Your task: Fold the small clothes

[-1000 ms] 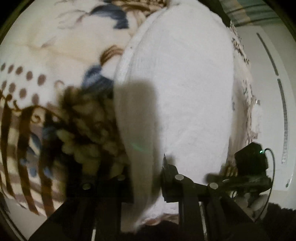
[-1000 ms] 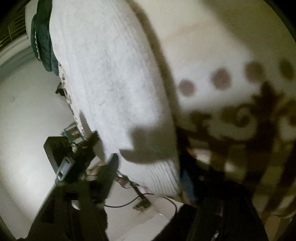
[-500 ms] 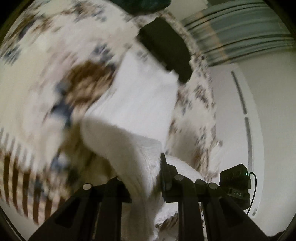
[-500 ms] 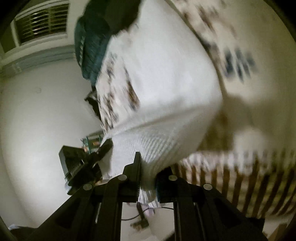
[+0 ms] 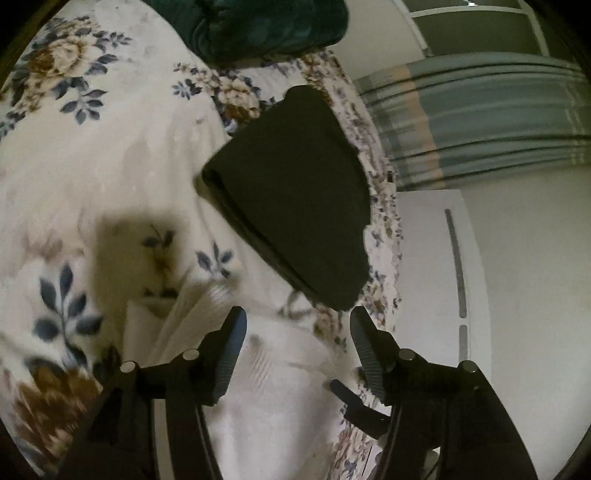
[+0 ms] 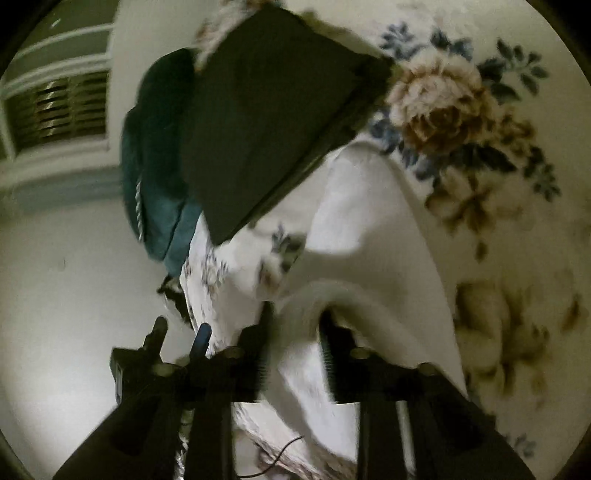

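A white knit garment lies folded over on the floral bed cover. My left gripper is open just above it, its jaws wide apart with nothing between them. In the right wrist view the same white garment lies spread ahead, with a fold of it rising between the fingers. My right gripper has its jaws partly apart around that fold; the view is blurred and I cannot tell whether they still pinch it. The other gripper shows at lower left.
A folded black garment lies beyond the white one near the bed's right edge, also seen in the right wrist view. A dark green bundle sits at the far end. The bed edge drops to a pale floor.
Both grippers carried the white garment's near edge forward and folded it over. The left gripper then opened and let go. The right jaws widened. The black garment came into view.
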Motion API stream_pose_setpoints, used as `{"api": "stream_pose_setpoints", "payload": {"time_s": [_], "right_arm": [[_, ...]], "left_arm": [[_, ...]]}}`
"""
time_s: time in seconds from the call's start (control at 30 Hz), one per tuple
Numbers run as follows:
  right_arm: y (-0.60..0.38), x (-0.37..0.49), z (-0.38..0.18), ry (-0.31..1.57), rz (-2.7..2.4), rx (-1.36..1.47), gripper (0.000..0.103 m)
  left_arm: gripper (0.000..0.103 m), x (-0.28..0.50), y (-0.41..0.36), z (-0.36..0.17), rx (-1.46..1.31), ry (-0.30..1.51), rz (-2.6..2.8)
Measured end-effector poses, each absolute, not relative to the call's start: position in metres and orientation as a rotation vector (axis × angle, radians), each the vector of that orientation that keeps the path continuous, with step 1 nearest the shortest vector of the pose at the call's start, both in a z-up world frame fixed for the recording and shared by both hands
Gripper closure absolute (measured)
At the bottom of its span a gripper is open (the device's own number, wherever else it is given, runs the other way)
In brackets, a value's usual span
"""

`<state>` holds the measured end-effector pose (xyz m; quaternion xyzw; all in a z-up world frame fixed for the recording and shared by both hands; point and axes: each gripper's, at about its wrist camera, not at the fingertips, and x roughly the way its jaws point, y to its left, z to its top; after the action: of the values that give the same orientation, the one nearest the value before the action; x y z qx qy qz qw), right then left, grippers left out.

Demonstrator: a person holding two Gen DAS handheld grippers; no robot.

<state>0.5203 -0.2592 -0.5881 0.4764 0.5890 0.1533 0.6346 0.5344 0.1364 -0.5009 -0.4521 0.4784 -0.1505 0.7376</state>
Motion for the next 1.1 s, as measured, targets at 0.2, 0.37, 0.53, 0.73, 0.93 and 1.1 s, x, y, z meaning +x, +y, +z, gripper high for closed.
{"api": "stream_pose_setpoints", "payload": {"time_s": [0.2, 0.37, 0.53, 0.73, 0.93, 1.1], "right_arm": [[-0.287, 0.518, -0.572, 1.251, 0.268, 1.013, 0.037], [-0.266, 0.514, -0.589, 1.360, 0.234, 0.753, 0.037], [-0.237, 0.522, -0.594, 1.387, 0.240, 0.590, 0.095], [-0.248, 0.523, -0.565, 1.293, 0.173, 0.513, 0.098], [-0.242, 0.545, -0.585, 1.423, 0.177, 0.445, 0.095], [-0.228, 0.541, -0.556, 1.346, 0.219, 0.311, 0.061]], "left_arm": [[0.042, 0.527, 0.105, -0.504, -0.558, 1.161, -0.320], [0.098, 0.529, 0.056, -0.539, -0.260, 1.273, -0.311], [0.100, 0.517, 0.085, -0.512, -0.320, 1.164, -0.230], [0.100, 0.525, 0.134, -0.534, -0.449, 1.223, -0.141], [0.078, 0.530, 0.114, -0.537, -0.417, 1.318, -0.214], [0.048, 0.529, 0.089, -0.519, -0.274, 1.240, -0.250]]}}
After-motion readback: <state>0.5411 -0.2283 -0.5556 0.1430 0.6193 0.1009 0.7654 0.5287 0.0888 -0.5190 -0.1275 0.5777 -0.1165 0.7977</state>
